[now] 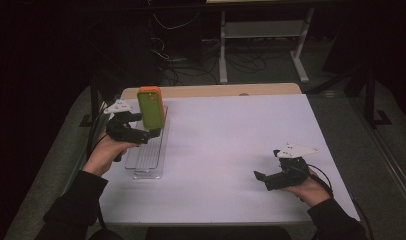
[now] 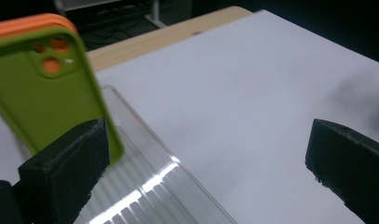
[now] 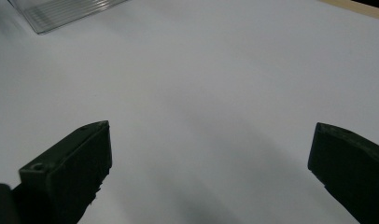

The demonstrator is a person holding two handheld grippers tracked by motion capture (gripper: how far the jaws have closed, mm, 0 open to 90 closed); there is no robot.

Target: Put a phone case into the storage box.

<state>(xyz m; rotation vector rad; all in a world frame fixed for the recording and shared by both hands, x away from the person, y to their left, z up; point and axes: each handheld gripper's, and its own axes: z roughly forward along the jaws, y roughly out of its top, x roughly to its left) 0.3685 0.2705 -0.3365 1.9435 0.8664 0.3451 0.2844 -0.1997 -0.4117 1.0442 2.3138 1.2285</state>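
Note:
A phone in a green case with an orange rim stands upright at the far end of a clear ribbed rack on the left of the white table. My left gripper is just left of the phone, jaws wide open and pressing on nothing. In the left gripper view the phone rises behind the left jaw, with the rack below and the left gripper open over bare table. My right gripper rests open at the right front, with nothing between its jaws.
A wooden strip runs along the table's far edge. Beyond it, a white frame's legs and cables lie on the dark floor. The rack's corner sits at the top left of the right gripper view.

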